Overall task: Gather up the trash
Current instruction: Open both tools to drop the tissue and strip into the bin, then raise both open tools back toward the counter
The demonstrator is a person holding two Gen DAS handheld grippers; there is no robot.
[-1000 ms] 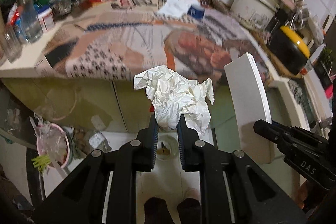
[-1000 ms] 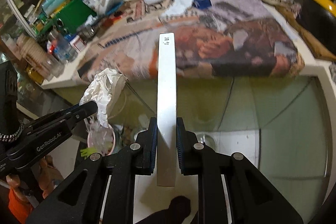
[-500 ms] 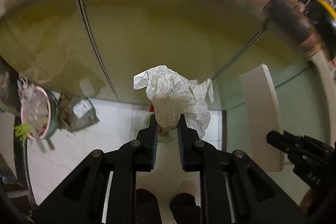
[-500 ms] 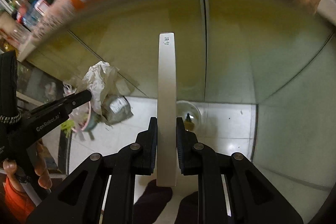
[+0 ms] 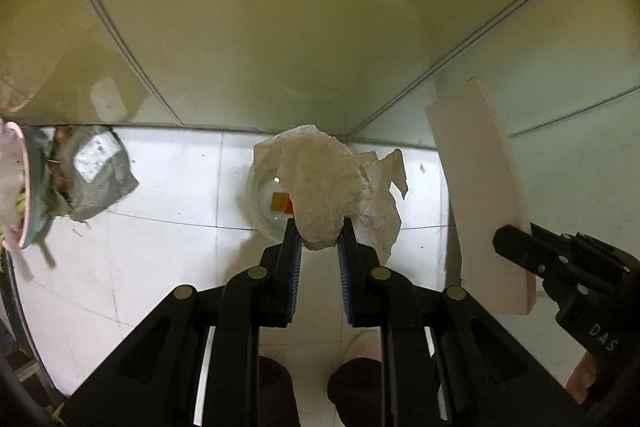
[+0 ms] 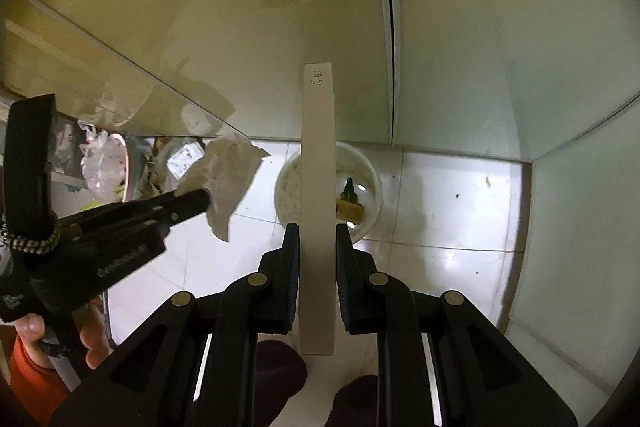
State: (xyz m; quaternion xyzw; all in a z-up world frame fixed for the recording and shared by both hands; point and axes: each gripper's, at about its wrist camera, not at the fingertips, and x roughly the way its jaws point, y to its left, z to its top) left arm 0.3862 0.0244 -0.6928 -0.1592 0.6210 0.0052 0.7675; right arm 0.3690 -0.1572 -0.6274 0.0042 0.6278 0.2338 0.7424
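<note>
My left gripper (image 5: 319,229) is shut on a crumpled white paper wad (image 5: 320,183), which hangs just above a round white bin (image 5: 262,203) on the tiled floor. In the right wrist view the same wad (image 6: 228,175) shows left of the bin (image 6: 370,175). My right gripper (image 6: 317,233) is shut on a flat white paper sleeve (image 6: 318,187) held on edge over the bin's left half. That sleeve (image 5: 480,195) appears at the right of the left wrist view. Both grippers point steeply down at the floor.
Pale green cabinet doors (image 5: 280,19) rise behind the bin. A pink-rimmed bin (image 5: 20,187) full of plastic waste and a grey torn bag (image 5: 94,175) sit at the left on the floor. The person's dark feet (image 5: 352,387) stand below the grippers.
Both grippers have dropped from counter height down toward the floor, carrying the paper wad and the white sleeve. The counter has left the view and the white bin is much closer.
</note>
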